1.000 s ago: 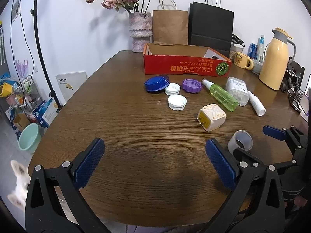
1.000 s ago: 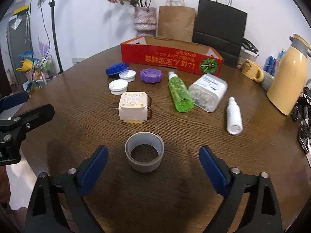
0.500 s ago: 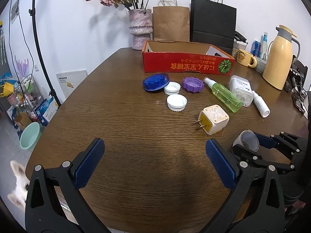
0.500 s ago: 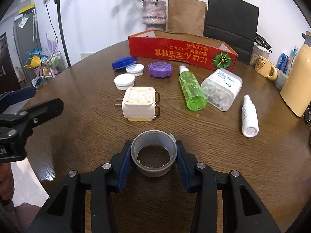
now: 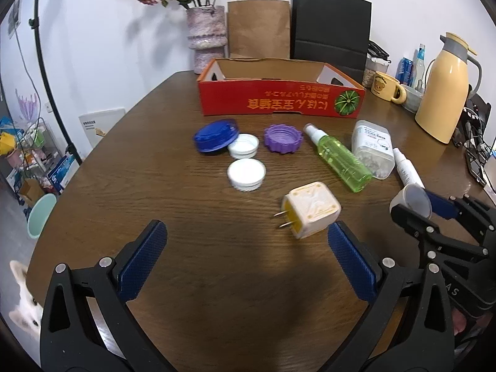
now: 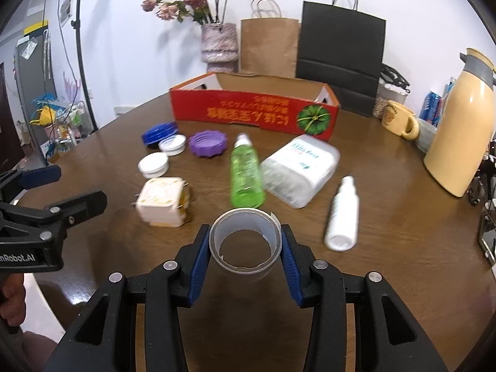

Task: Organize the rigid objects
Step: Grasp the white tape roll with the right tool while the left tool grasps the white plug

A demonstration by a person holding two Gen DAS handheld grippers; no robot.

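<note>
My right gripper (image 6: 245,233) is shut on a grey tape roll (image 6: 248,221) and holds it just above the brown table (image 6: 387,248); both also show at the right in the left wrist view, the tape roll (image 5: 414,200) between the fingers. My left gripper (image 5: 247,229) stands open with nothing between its fingers. A cream plug adapter (image 5: 310,214) lies just beyond its right finger. Further on lie a blue lid (image 5: 215,136), two white lids (image 5: 246,173), a purple lid (image 5: 282,139), a green spray bottle (image 5: 339,161), a clear plastic box (image 5: 372,148) and a small white bottle (image 5: 406,170). An open red cardboard box (image 5: 279,102) stands behind them.
A yellow thermos jug (image 5: 443,93) and a yellow mug (image 5: 387,86) stand at the back right. A vase of flowers (image 5: 206,40) and two paper bags (image 5: 328,31) stand behind the box. A white dog (image 5: 24,303) is on the floor at lower left.
The right gripper closed on the tape roll, lifted it off the table and carried it forward. The left gripper stayed open and moved forward, nearer the plug adapter.
</note>
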